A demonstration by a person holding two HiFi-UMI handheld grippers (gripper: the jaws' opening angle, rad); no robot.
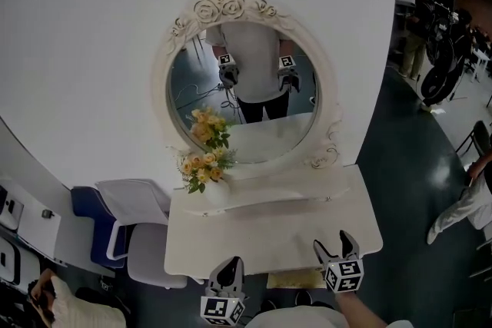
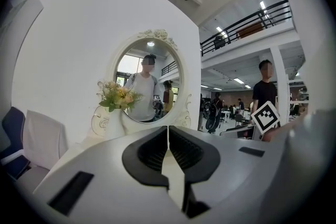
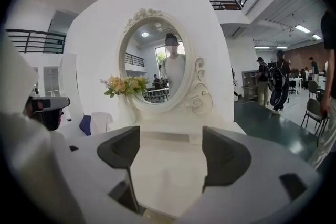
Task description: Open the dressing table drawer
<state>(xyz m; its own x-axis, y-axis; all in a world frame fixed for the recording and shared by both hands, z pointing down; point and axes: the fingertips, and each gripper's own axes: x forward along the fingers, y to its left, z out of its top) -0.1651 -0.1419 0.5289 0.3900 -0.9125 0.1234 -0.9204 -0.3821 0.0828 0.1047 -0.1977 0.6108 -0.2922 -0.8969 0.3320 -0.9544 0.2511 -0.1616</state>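
The white dressing table point(image 1: 261, 238) stands against a white wall, with an oval rose-trimmed mirror point(image 1: 242, 92) on it. Its drawer front is hidden under the tabletop's near edge; only a yellowish strip point(image 1: 296, 279) shows below that edge. My left gripper point(image 1: 228, 271) hovers at the near edge, left of centre, and its jaws are pressed together with nothing between them point(image 2: 168, 131). My right gripper point(image 1: 339, 245) is over the near right corner, open and empty point(image 3: 170, 136), pointing across the tabletop point(image 3: 168, 165) toward the mirror point(image 3: 157, 65).
A white vase of yellow flowers point(image 1: 206, 165) stands at the table's back left. A white chair point(image 1: 142, 234) and a blue chair point(image 1: 88, 223) stand left of the table. People and a motorbike point(image 1: 446, 69) are off to the right on the dark floor.
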